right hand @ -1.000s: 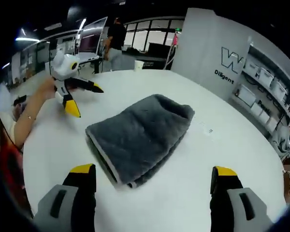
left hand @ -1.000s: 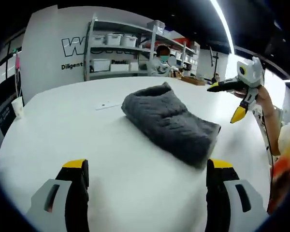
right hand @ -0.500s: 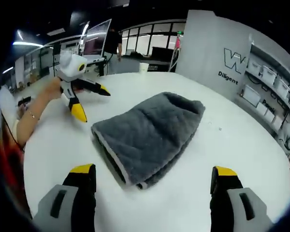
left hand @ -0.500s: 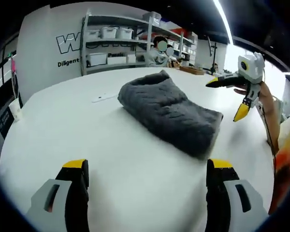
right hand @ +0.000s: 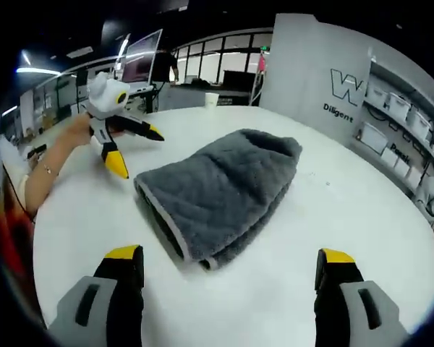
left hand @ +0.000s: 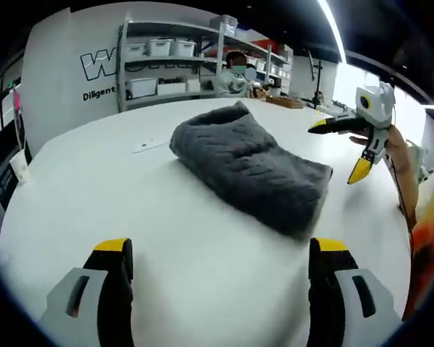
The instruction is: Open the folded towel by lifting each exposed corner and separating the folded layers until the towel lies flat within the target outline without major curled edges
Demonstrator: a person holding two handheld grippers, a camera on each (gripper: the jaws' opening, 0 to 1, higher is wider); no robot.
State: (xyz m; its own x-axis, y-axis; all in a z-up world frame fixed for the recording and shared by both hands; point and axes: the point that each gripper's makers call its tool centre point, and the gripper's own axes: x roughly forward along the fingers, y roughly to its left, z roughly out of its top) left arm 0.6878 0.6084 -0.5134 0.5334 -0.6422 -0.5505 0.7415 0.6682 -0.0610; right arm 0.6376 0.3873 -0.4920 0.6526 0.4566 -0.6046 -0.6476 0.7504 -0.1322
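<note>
The white round table (left hand: 94,188) is lying bare on all sides of the folded grey towel (left hand: 249,166), so a gripper is having free way to it from the near edge. In the left gripper view, the left gripper (left hand: 217,289) is holding its 2 jaws wide apart above bare tabletop, well short of the towel. The right gripper (left hand: 354,148) is hovering just beside the towel's far end, with jaws spread, narrowing the passage there.
</note>
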